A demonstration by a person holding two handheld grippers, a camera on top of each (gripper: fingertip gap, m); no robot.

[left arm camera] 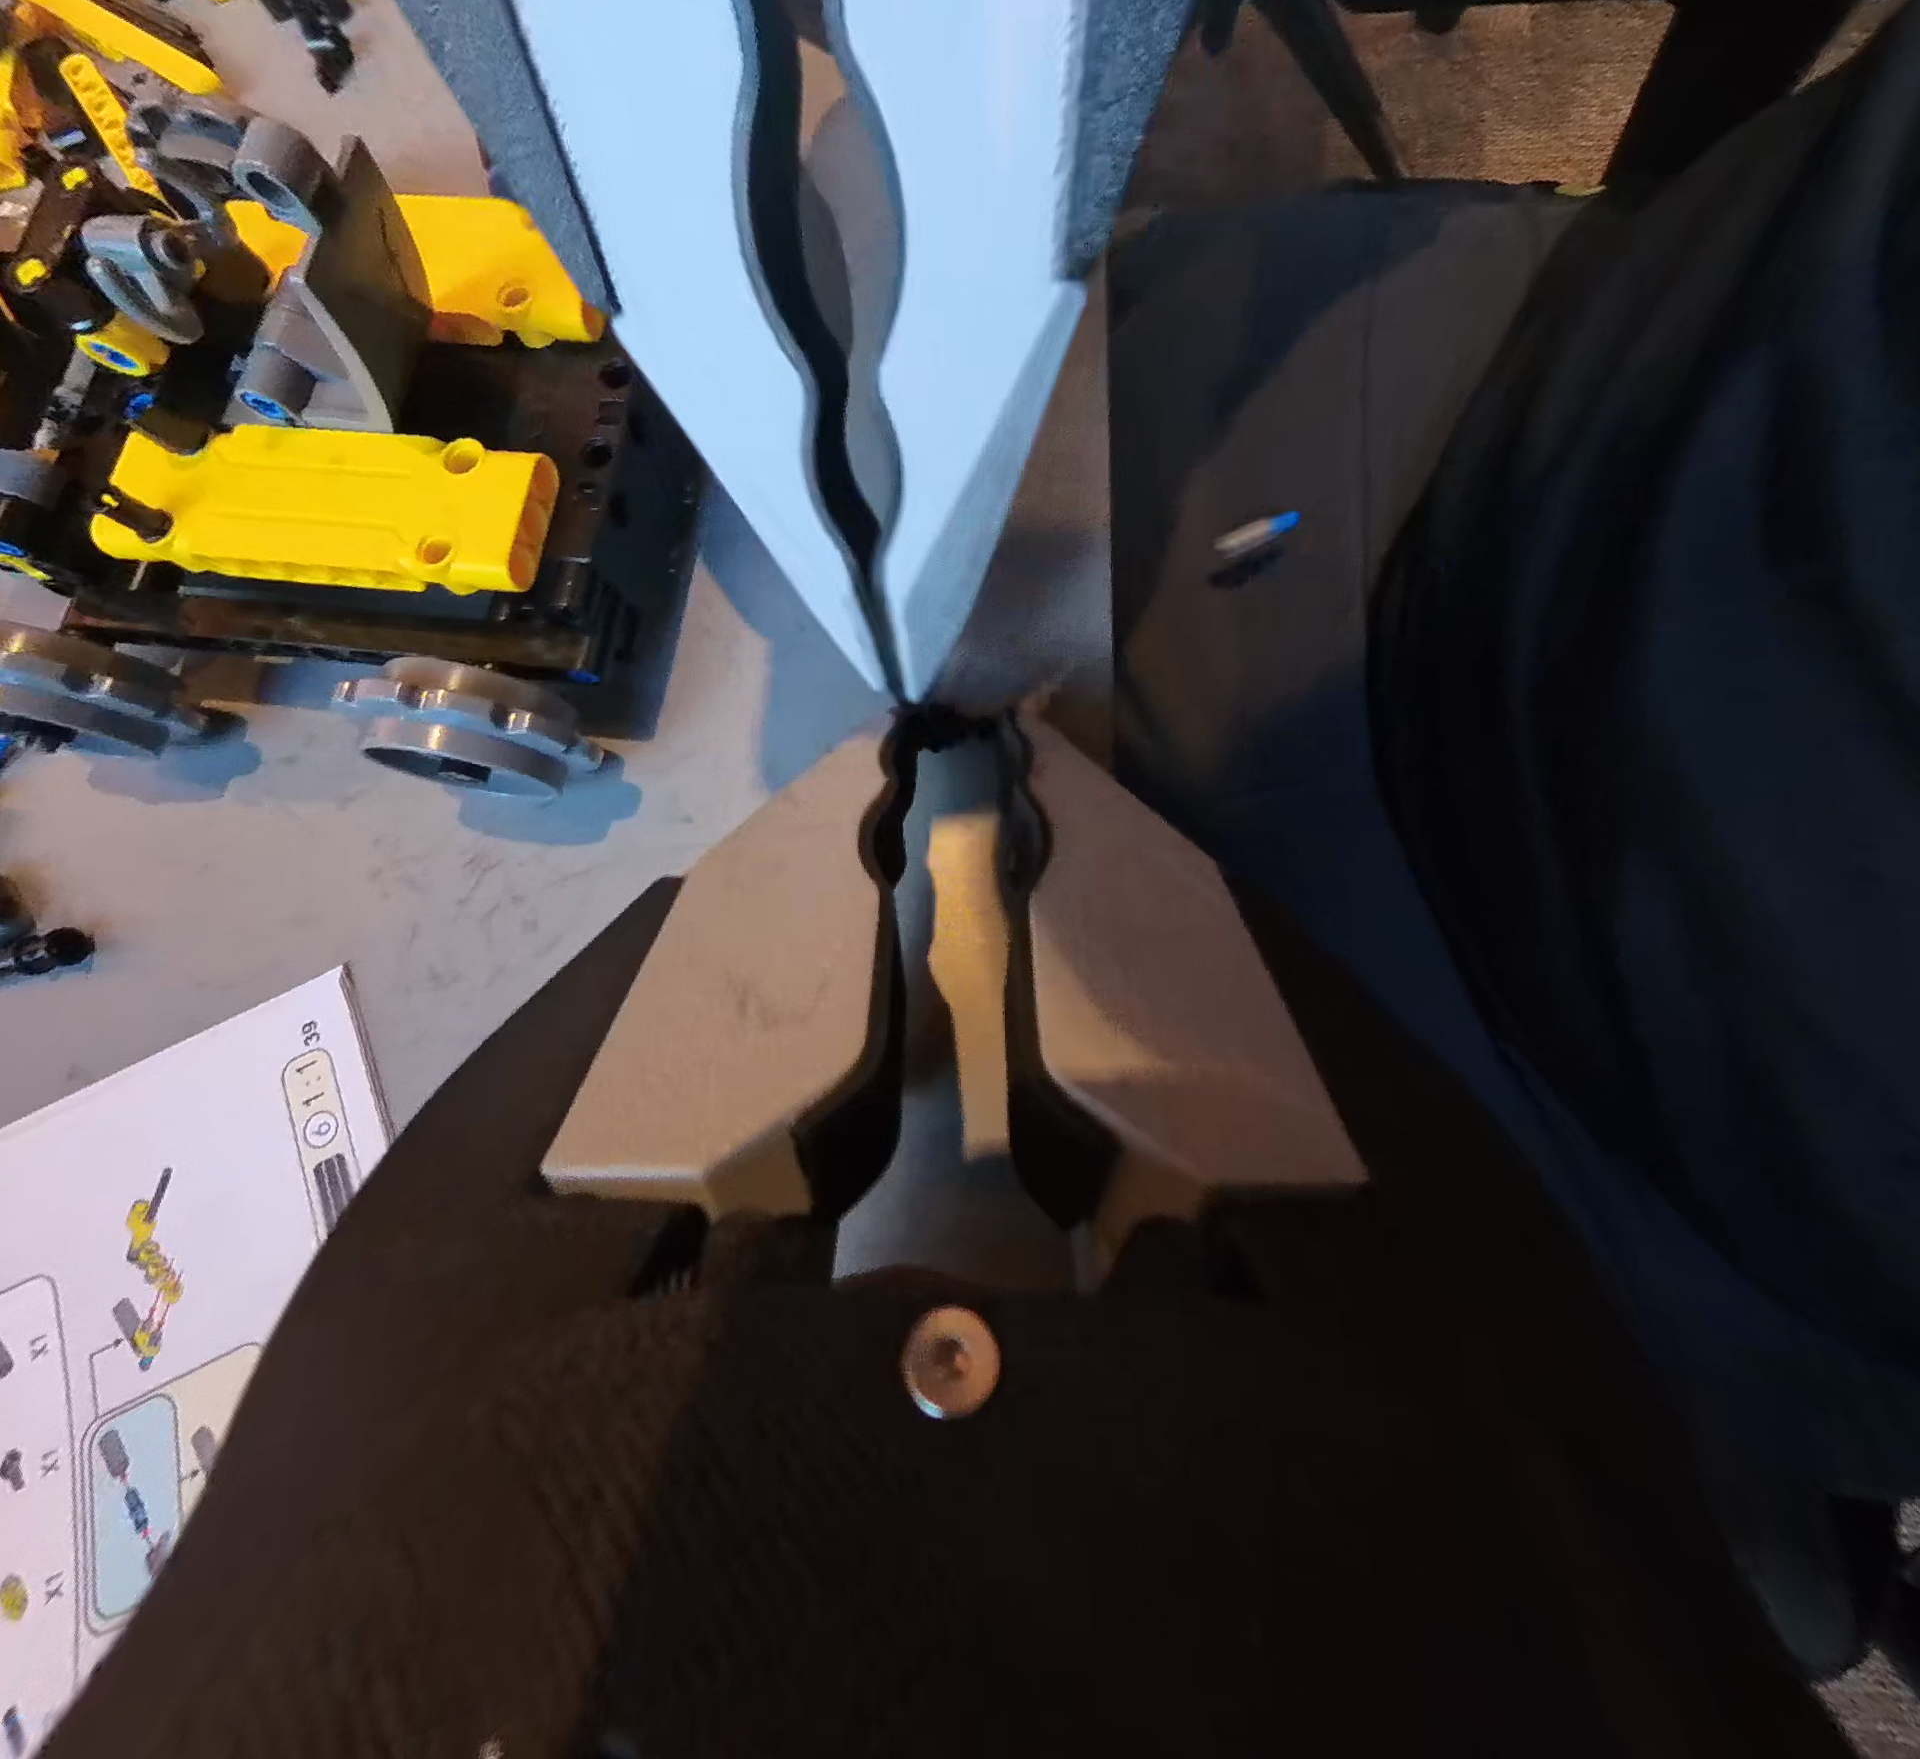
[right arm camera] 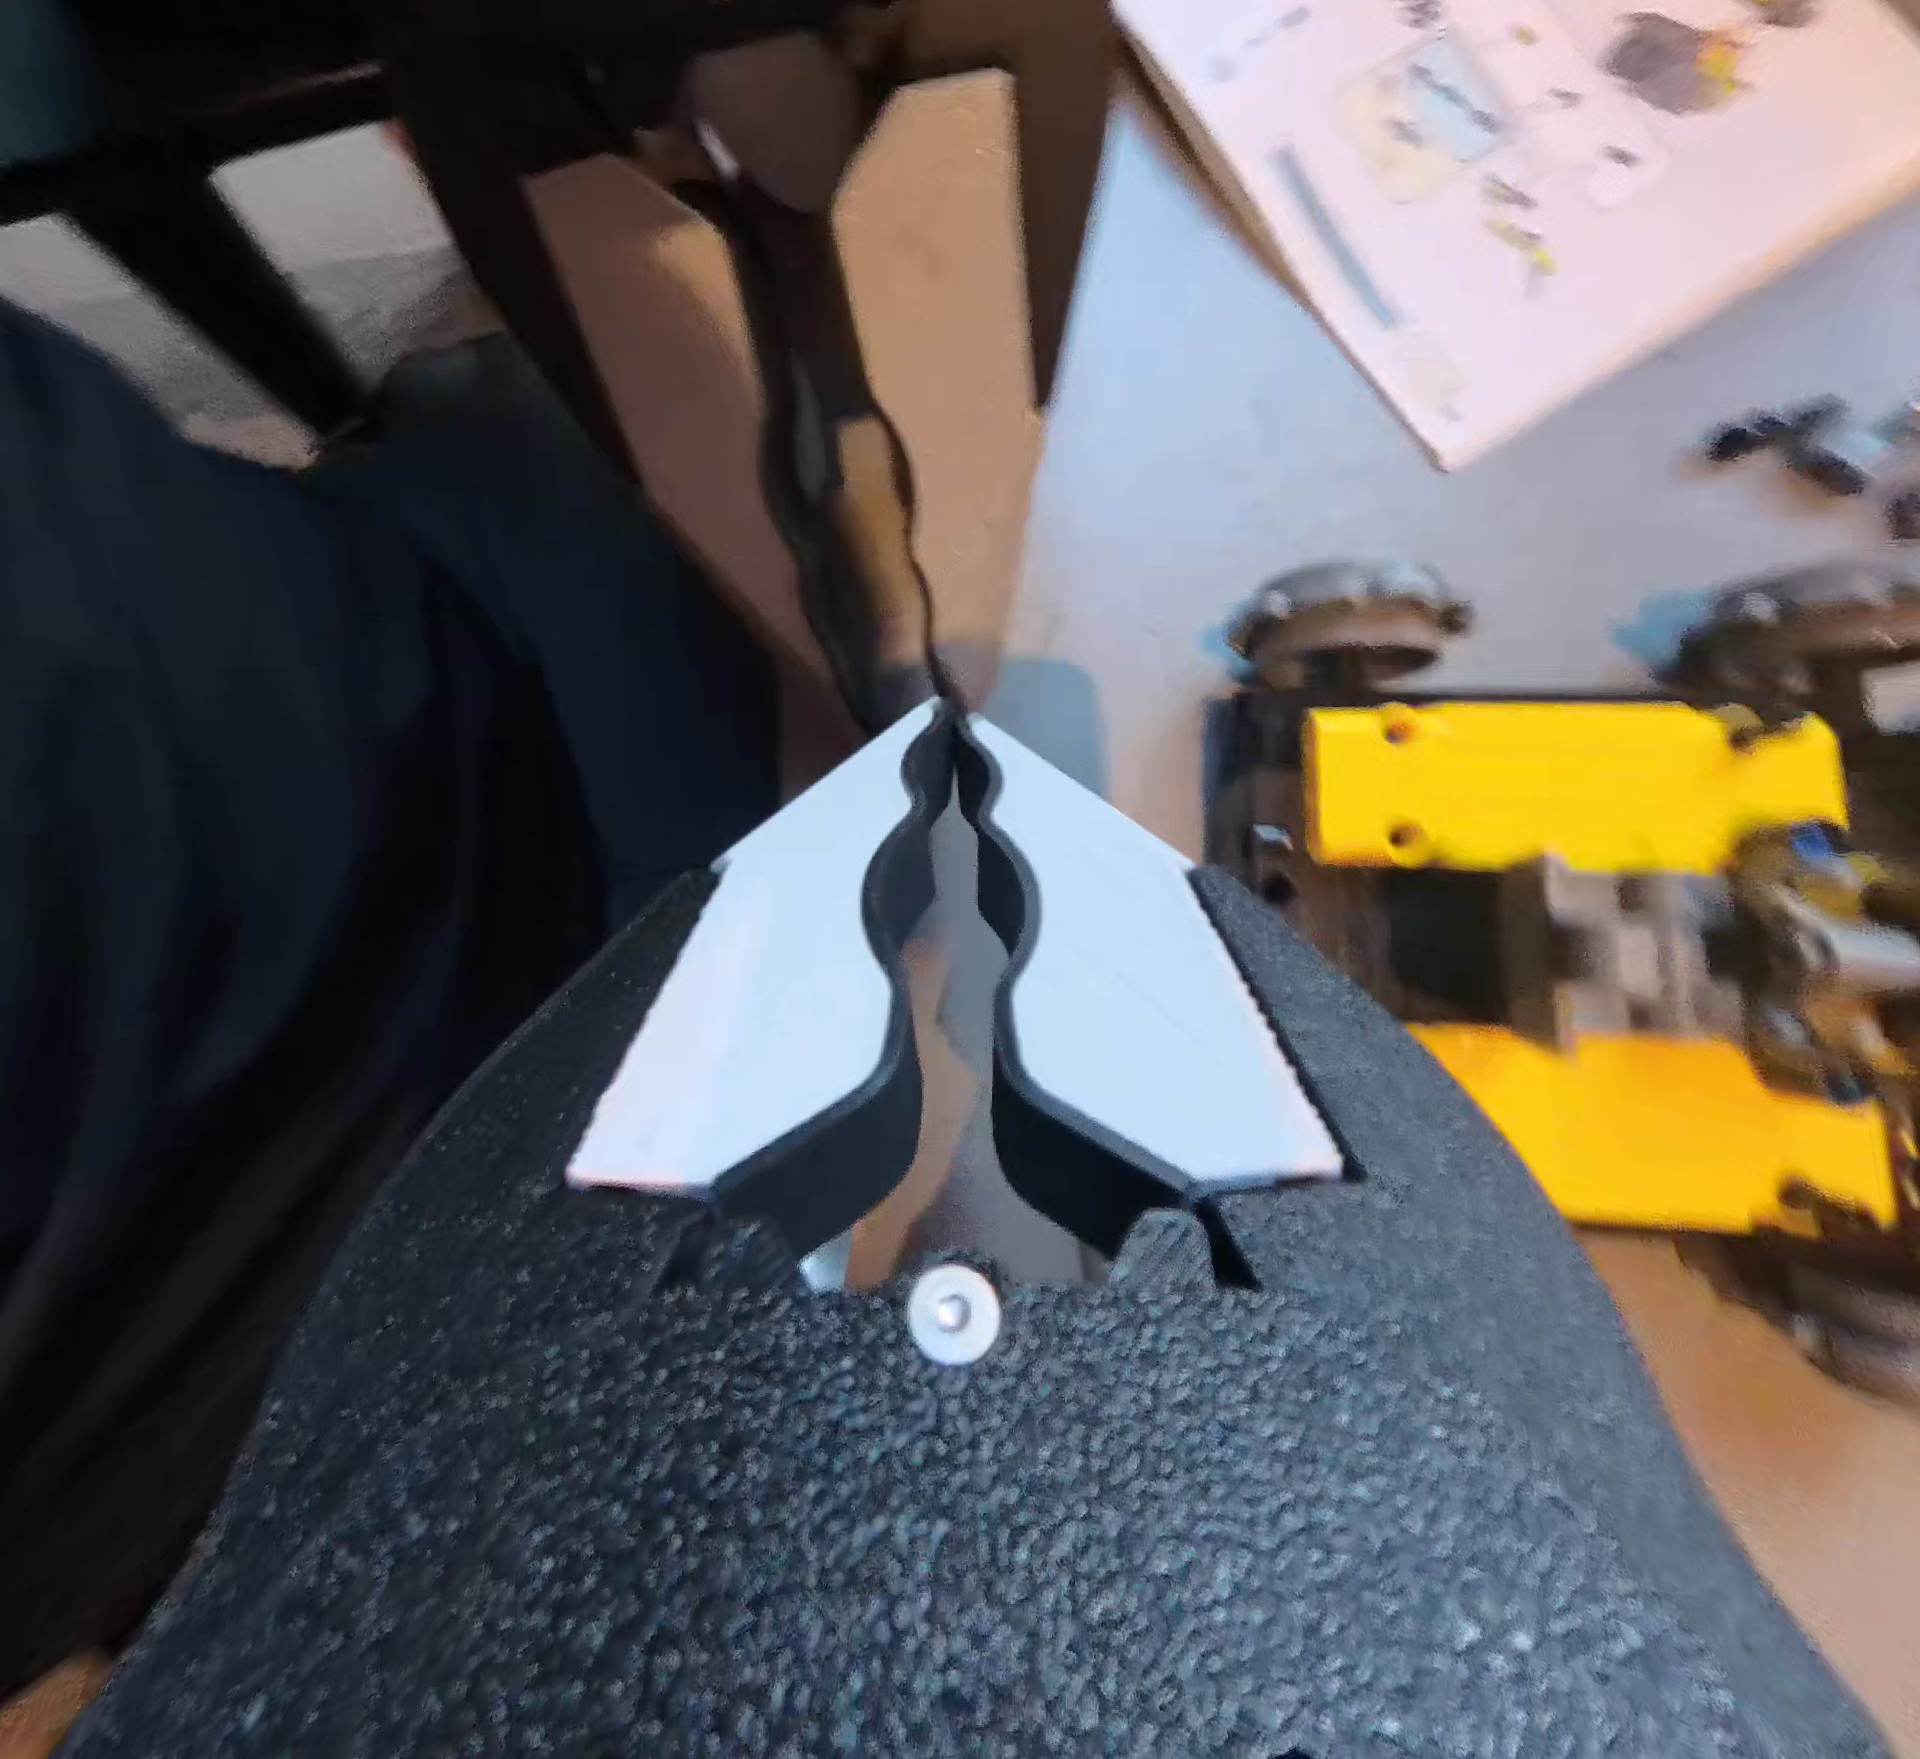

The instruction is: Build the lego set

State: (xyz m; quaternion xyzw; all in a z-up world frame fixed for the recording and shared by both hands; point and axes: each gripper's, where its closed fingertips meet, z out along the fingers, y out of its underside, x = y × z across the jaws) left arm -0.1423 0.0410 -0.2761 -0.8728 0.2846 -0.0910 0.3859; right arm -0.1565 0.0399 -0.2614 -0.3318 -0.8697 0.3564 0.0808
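Note:
My left gripper [left arm camera: 945,738] and right gripper [right arm camera: 954,722] meet tip to tip over the table edge. The left jaws stand nearly closed on a small black piece [left arm camera: 938,727] pinched at their tips. The right gripper, with pale fingers, comes in from the top of the left wrist view [left arm camera: 902,691]; its jaws are closed and its tip touches that black piece. In the right wrist view the left gripper [right arm camera: 914,660] is dark and comes from above. A yellow and black brick vehicle model [left arm camera: 322,504] stands on the table [left arm camera: 364,878] beside both grippers, also in the right wrist view [right arm camera: 1558,795].
An open instruction booklet [left arm camera: 177,1294] lies near the table's edge, also in the right wrist view [right arm camera: 1507,99]. A small grey and blue pin [left arm camera: 1257,533] lies on a person's dark clothing [left arm camera: 1610,670]. Loose black pieces [right arm camera: 1787,436] lie by the model. A dark chair frame [right arm camera: 260,151] stands beyond. The tips of both grippers are at nearly the same place.

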